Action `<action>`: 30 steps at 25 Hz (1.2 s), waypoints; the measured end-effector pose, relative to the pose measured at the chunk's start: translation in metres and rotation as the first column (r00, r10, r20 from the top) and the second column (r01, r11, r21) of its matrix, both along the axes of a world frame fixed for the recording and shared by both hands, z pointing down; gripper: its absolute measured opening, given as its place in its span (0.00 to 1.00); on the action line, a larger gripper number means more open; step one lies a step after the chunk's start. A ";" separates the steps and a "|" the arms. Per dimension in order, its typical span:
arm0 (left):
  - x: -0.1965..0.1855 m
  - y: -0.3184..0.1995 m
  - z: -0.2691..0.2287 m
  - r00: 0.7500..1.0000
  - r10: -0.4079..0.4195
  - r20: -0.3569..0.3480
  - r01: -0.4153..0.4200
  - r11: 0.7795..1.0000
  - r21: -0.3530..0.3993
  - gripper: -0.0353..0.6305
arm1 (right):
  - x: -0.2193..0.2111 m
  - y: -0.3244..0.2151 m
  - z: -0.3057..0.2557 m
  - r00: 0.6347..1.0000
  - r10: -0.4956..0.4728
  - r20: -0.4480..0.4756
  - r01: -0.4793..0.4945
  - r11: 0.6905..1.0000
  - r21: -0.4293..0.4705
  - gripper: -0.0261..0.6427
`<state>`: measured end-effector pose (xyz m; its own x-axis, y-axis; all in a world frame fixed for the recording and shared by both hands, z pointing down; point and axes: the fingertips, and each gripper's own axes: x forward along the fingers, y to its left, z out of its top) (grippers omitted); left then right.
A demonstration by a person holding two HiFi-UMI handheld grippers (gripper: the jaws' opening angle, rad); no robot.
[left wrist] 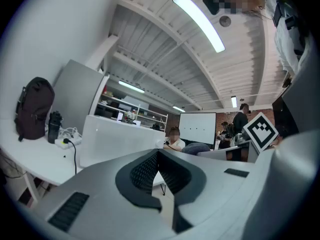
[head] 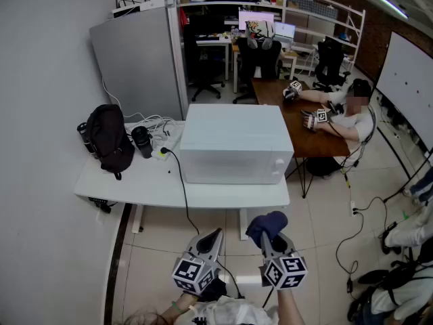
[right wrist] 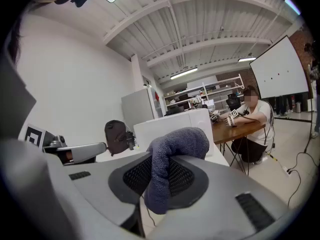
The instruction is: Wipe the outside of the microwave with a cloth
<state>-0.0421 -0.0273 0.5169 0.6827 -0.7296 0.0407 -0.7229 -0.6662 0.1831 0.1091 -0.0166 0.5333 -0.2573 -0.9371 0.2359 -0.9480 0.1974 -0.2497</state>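
The white microwave [head: 236, 144] stands on a white table [head: 149, 185], its cable running off the front edge. My right gripper [head: 266, 236] is shut on a dark blue cloth [head: 266, 225], held over the floor in front of the table, well short of the microwave. In the right gripper view the cloth [right wrist: 172, 156] bulges out between the jaws with the microwave [right wrist: 170, 125] behind it. To the left of the right one, my left gripper [head: 211, 239] is shut with nothing in it; its view shows the microwave [left wrist: 117, 139] ahead.
A black backpack [head: 108, 139], a dark bottle [head: 142, 141] and a power strip with cables [head: 161, 147] sit on the table's left part. A grey cabinet [head: 139, 63] stands behind. A person [head: 348, 117] sits at a brown table [head: 298, 117] to the right. Cables lie on the floor [head: 352, 229].
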 end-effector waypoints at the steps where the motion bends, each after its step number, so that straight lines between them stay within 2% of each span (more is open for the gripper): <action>1: -0.004 -0.014 -0.005 1.000 -0.001 -0.011 0.001 1.000 0.005 0.03 | 0.006 -0.014 -0.005 1.000 0.025 -0.006 -0.025 1.000 0.009 0.16; 7: -0.020 -0.084 -0.018 0.999 0.005 -0.047 -0.005 1.000 0.015 0.03 | 0.059 -0.098 -0.053 0.987 0.141 -0.082 -0.131 0.985 0.116 0.16; 11: -0.020 -0.109 -0.020 0.997 0.014 -0.069 -0.014 1.000 0.000 0.03 | 0.107 -0.143 -0.098 0.968 0.186 -0.166 -0.152 0.968 0.197 0.16; 14: -0.014 -0.126 -0.023 0.996 0.030 -0.079 -0.030 1.000 0.004 0.03 | 0.142 -0.187 -0.123 0.937 0.219 -0.273 -0.153 0.958 0.243 0.16; 16: -0.002 -0.135 -0.028 0.995 0.060 -0.086 -0.059 0.998 0.014 0.03 | 0.166 -0.223 -0.129 0.898 0.223 -0.380 -0.137 0.961 0.240 0.16; 18: 0.011 -0.145 -0.034 0.992 0.087 -0.091 -0.085 0.996 0.036 0.03 | 0.186 -0.266 -0.125 0.848 0.177 -0.500 -0.083 0.975 0.204 0.16; 20: 0.021 -0.157 -0.039 0.991 0.097 -0.089 -0.092 0.994 0.054 0.03 | 0.200 -0.308 -0.114 0.814 0.095 -0.573 -0.010 0.989 0.149 0.16; 21: 0.026 -0.164 -0.041 0.992 0.093 -0.088 -0.088 0.994 0.061 0.03 | 0.206 -0.328 -0.109 0.813 0.054 -0.580 0.022 0.992 0.124 0.16; 25: 0.052 -0.193 -0.045 0.993 0.061 -0.099 -0.054 0.996 0.071 0.03 | 0.232 -0.389 -0.095 0.853 -0.046 -0.521 0.091 0.994 0.061 0.16; 30: 0.094 -0.223 -0.043 0.994 0.025 -0.104 -0.018 0.997 0.071 0.03 | 0.249 -0.440 -0.055 0.828 -0.152 -0.539 0.156 0.987 -0.039 0.16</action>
